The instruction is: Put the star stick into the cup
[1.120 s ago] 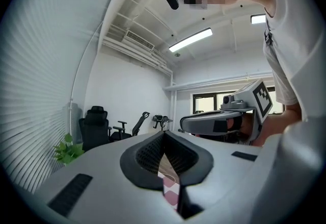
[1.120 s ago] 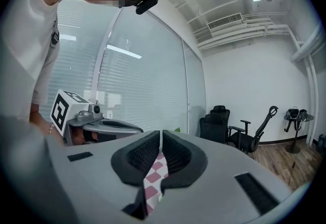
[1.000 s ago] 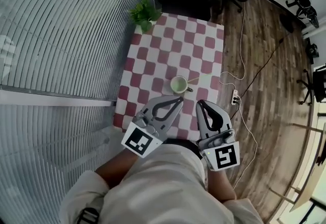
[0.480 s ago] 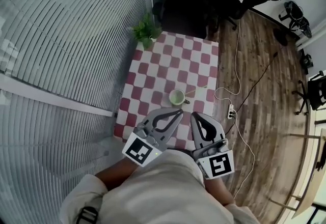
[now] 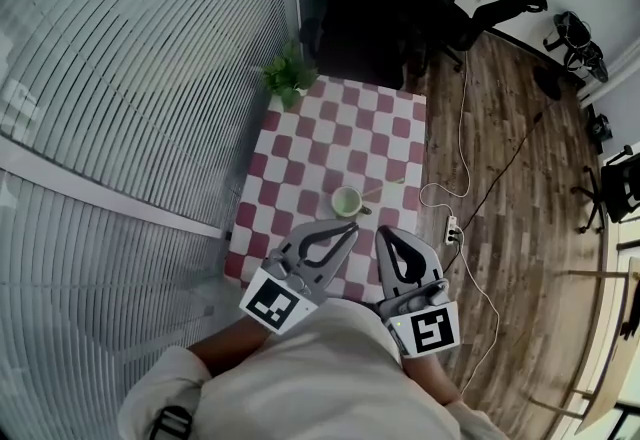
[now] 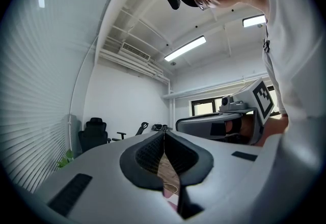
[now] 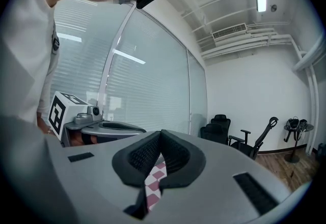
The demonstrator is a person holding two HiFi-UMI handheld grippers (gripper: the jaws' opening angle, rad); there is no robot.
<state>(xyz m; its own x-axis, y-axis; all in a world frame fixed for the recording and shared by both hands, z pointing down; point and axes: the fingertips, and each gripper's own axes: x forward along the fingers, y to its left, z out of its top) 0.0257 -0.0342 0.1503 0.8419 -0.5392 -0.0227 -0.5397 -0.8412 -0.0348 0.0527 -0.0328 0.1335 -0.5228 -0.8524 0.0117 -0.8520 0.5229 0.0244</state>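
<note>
Hanging empty at lower centre, left hand-held gripper and right hand-held gripper are pressing their jaws together; the star stick seems to be leaning in the cup, so the task is likely done.

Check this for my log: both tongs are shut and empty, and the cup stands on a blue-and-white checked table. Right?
No: the table is checked red and white, not blue, as the head view shows. Left tongs and right tongs are shut and empty, and the cup stands on it.
</note>
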